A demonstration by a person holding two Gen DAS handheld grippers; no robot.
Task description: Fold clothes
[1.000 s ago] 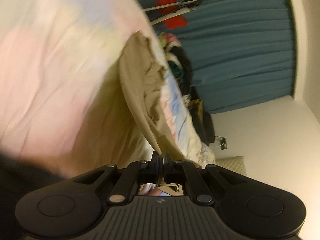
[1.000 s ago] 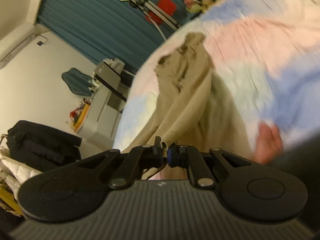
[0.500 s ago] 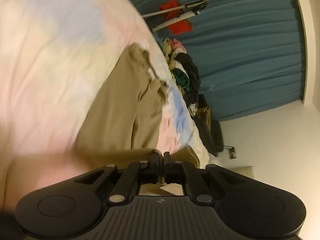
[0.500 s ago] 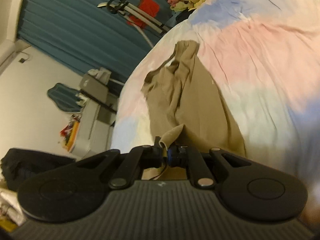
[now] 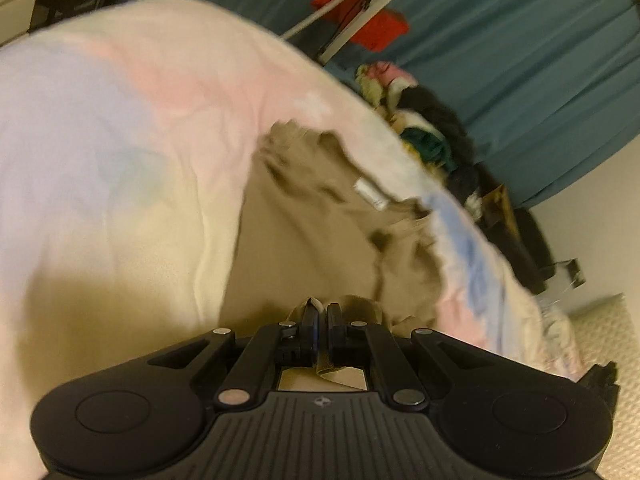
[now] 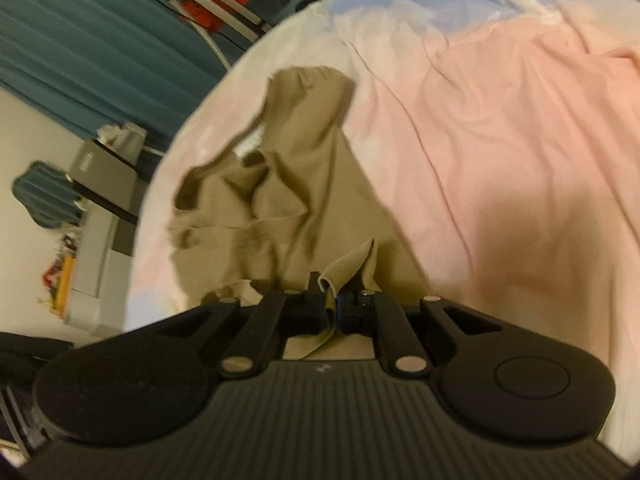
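A home bedroom is shown: a bed covered by a pastel pink, blue and white sheet (image 6: 500,128), long teal pleated curtains (image 5: 520,60) behind the bed, and a heap of mixed-coloured clothes (image 5: 416,120) piled at the bed's far edge before the curtains.

The bed (image 5: 120,152) is covered by a pastel pink, blue and cream sheet. A tan garment (image 6: 296,184) is spread on it, crumpled at its far end.

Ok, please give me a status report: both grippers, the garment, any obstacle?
Left gripper shut on the crumpled tan cotton garment. Right gripper shut on its edge too. Garment lies on pastel bedsheet, unfolded. Nothing in the way.
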